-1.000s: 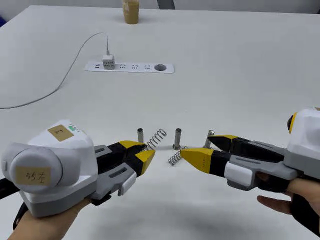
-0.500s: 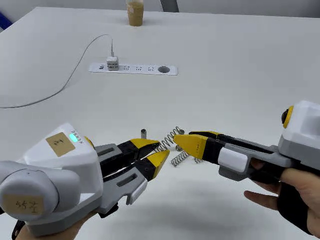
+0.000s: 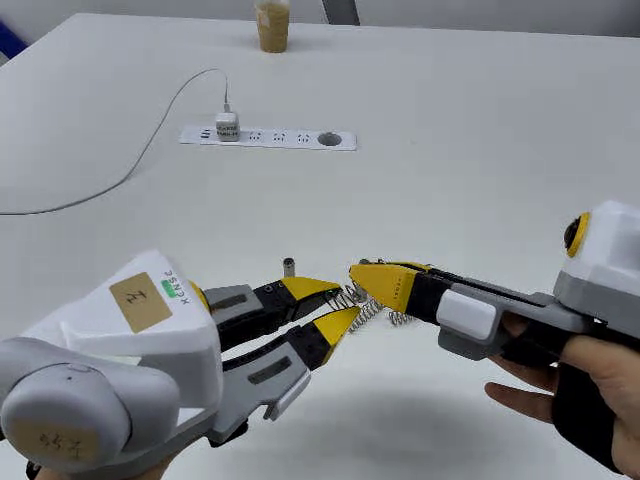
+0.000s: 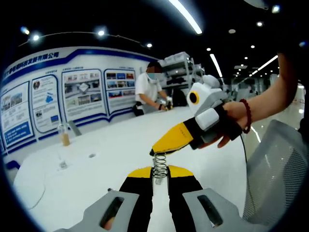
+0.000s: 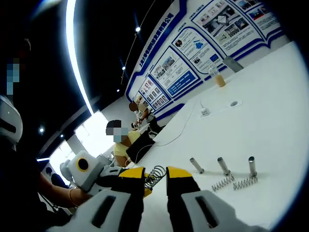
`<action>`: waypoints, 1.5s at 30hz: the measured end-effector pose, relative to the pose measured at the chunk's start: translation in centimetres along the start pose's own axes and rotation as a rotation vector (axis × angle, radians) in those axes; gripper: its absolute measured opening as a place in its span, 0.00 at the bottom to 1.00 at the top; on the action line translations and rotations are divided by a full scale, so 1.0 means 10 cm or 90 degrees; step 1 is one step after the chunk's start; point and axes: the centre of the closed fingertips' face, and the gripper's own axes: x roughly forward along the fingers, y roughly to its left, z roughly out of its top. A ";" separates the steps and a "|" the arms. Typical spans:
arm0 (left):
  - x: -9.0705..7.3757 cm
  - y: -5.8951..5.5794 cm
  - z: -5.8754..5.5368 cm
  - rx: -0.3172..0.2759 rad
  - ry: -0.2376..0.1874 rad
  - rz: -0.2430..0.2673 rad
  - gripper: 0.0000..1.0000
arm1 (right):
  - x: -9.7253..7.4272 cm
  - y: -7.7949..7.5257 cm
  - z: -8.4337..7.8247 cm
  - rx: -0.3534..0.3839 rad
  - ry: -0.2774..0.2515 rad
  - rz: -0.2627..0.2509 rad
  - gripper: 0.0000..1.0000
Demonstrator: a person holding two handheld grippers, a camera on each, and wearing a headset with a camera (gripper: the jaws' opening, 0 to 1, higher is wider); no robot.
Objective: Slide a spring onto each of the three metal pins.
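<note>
My left gripper point(image 3: 343, 302) is shut on a small coil spring point(image 4: 159, 165) and holds it just above the white table. From the right, my right gripper point(image 3: 358, 275) has its yellow tips closed around the same spring point(image 5: 155, 175) at its free end. Three short metal pins point(image 5: 195, 165) point(image 5: 222, 166) point(image 5: 251, 166) stand upright in a row, all bare. Two more springs point(image 5: 222, 183) point(image 5: 247, 181) lie flat in front of them. In the head view one pin point(image 3: 289, 266) stands left of the jaws; the right gripper hides the others.
A white power strip point(image 3: 268, 138) with a plugged-in charger and trailing cable point(image 3: 130, 160) lies further back on the table. A cup of beige drink point(image 3: 272, 22) stands at the far edge. People sit at benches in the background.
The left gripper lifted a spring off the table and brought it toward the middle. The right gripper moved left to meet it and its jaws narrowed from wide open onto the spring.
</note>
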 end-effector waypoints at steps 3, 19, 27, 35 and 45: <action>0.00 -0.01 0.01 -0.001 0.000 0.000 0.10 | 0.00 0.00 -0.01 0.001 0.002 0.000 0.15; -0.02 0.03 -0.14 -0.013 0.052 0.023 0.11 | 0.06 0.08 -0.08 -0.065 0.027 0.018 0.12; -0.04 0.07 -0.27 -0.019 0.088 0.036 0.18 | 0.12 0.04 -0.14 -0.108 0.042 0.000 0.11; -0.09 0.12 -0.37 -0.034 0.113 0.052 0.23 | 0.21 -0.03 -0.12 -0.179 0.053 -0.026 0.11; -0.16 0.21 -0.54 -0.049 0.142 0.085 0.30 | 0.36 -0.26 -0.09 -0.235 0.067 -0.088 0.12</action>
